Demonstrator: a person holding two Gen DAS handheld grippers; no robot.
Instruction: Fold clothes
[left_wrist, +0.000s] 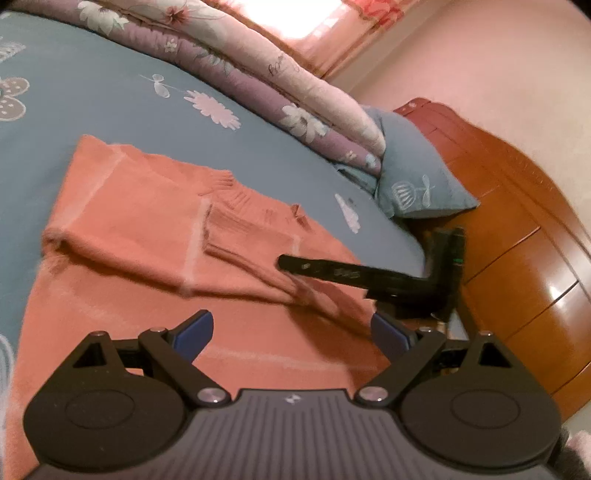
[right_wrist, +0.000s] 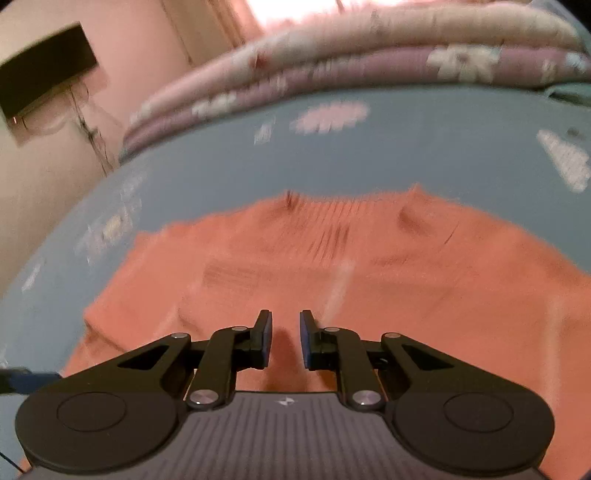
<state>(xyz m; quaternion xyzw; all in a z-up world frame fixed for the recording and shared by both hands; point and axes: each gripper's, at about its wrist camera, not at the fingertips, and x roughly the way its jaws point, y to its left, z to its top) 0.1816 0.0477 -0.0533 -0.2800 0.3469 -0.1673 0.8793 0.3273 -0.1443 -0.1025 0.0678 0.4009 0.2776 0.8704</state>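
Garment: orange knitted sweater (left_wrist: 140, 229) lying on the bed (left_wrist: 110, 92), spread over the blue flowered sheet; ribbed collar (left_wrist: 225, 184) toward the far side.
Fold state: a sleeve (left_wrist: 240, 254) lies across the chest, ribbed cuff uppermost; the left shoulder side looks turned in. Partly folded, by my judgement; the lower body is out of clear view.
Left gripper (left_wrist: 291, 332): fingers spread wide, holding nothing, poised over the near part of the sweater.
Right gripper (right_wrist: 286, 339): fingers drawn close with a narrow gap; no cloth seen between them. In the left view it (left_wrist: 369, 277) reaches in from the right, over the crossed sleeve.
Image quality: right view blurred by motion; fine detail there cannot be read.
Doing it well: whichever fold is in hand, take both layers near an edge, lift low, and lay the cloth flat so the sleeve is not dragged askew; match the two sides before pressing.
Edges: the bed's right edge runs close to the sweater's right side; beyond it the wooden headboard (left_wrist: 517, 240) and a blue pillow (left_wrist: 417, 173).
Far side: a rolled flowered quilt (left_wrist: 258, 74) lines the bed, well apart from the sweater.
Open room: bare sheet lies left and beyond the collar; little on the right.
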